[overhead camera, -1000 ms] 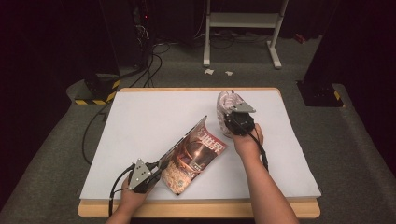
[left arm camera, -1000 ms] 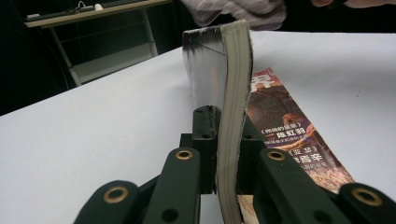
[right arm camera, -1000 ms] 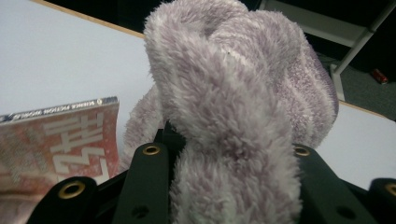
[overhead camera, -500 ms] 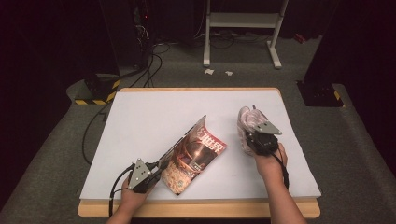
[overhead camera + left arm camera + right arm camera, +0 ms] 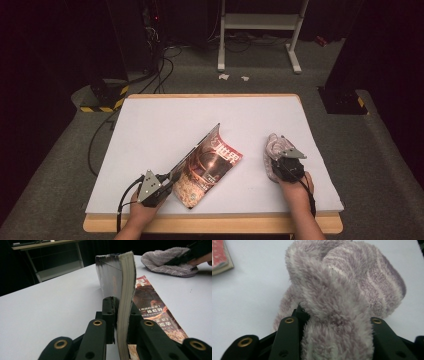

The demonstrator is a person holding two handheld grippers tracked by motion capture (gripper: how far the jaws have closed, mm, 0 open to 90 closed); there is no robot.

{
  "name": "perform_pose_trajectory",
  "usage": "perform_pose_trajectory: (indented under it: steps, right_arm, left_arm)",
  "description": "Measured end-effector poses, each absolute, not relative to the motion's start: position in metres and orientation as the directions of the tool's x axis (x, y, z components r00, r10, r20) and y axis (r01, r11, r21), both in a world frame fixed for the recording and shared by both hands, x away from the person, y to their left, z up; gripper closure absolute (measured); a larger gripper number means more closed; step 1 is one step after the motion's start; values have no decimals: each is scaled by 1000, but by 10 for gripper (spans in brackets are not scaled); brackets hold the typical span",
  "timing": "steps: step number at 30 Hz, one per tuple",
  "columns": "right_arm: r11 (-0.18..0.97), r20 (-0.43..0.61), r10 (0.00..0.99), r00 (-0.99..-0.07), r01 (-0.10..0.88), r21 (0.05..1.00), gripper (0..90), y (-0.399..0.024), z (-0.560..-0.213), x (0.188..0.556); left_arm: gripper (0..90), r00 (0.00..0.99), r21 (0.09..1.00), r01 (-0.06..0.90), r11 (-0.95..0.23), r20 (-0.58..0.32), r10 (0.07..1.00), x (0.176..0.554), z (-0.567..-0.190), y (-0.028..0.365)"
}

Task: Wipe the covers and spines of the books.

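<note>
A magazine (image 5: 212,162) with a red-brown cover lies near the front of the white table (image 5: 165,120). My left gripper (image 5: 172,179) is shut on a lifted sheaf of its pages (image 5: 126,277), which stands up from the flat part (image 5: 150,307). In the left gripper view the jaws (image 5: 120,311) clamp the page edge. A fluffy pale-purple cloth (image 5: 272,147) rests on the table to the right. My right gripper (image 5: 279,162) has a bunched fold of the cloth (image 5: 342,290) between its jaws (image 5: 334,315). Those jaws have just been opening.
Beyond the table's far edge stand a white metal frame (image 5: 260,25) and cables on the floor (image 5: 160,65). A yellow-and-black striped base (image 5: 102,97) sits at the back left, a black base (image 5: 345,100) at the back right. Wide bare table surface lies behind the magazine.
My right gripper has carried the cloth from the middle back of the table rightward, toward the near edge and down onto the surface. The left gripper and lifted pages have kept still.
</note>
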State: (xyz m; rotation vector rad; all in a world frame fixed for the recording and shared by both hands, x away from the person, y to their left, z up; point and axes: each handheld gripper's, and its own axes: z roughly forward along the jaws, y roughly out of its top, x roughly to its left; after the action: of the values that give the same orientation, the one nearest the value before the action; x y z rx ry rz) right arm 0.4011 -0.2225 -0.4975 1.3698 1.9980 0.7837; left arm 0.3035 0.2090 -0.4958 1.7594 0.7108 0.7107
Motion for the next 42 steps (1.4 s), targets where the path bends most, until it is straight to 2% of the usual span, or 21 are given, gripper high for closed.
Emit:
perform_pose_trajectory:
  steps: [5, 9, 12, 18, 29, 36, 39, 42]
  right_arm:
    - [295, -138, 945, -295, 592, 750, 607, -223, -499, 400]
    - [278, -120, 950, -289, 605, 746, 539, -223, -497, 401]
    - [258, -97, 953, -286, 603, 755, 454, -222, -489, 402]
    - [244, -94, 954, -283, 561, 791, 388, -220, -466, 399]
    - [261, -122, 945, -302, 475, 840, 377, -206, -434, 384]
    - [313, -185, 920, -347, 363, 878, 391, -178, -426, 351]
    - [321, -194, 916, -352, 353, 879, 391, -174, -426, 348]
    - [301, -158, 916, -368, 372, 878, 390, -176, -430, 349]
  left_arm:
    - [813, 644, 958, 127, -258, 119, 756, 304, -496, 209]
    - [812, 645, 957, 124, -264, 125, 754, 304, -496, 209]
    - [812, 644, 957, 128, -260, 120, 756, 304, -497, 210]
    - [812, 639, 956, 131, -263, 122, 759, 304, -497, 210]
    - [814, 638, 956, 141, -257, 111, 762, 305, -496, 210]
    - [823, 623, 954, 174, -243, 84, 778, 305, -496, 211]
    - [824, 621, 955, 176, -238, 80, 780, 305, -496, 210]
    - [823, 621, 956, 185, -229, 67, 781, 304, -495, 210]
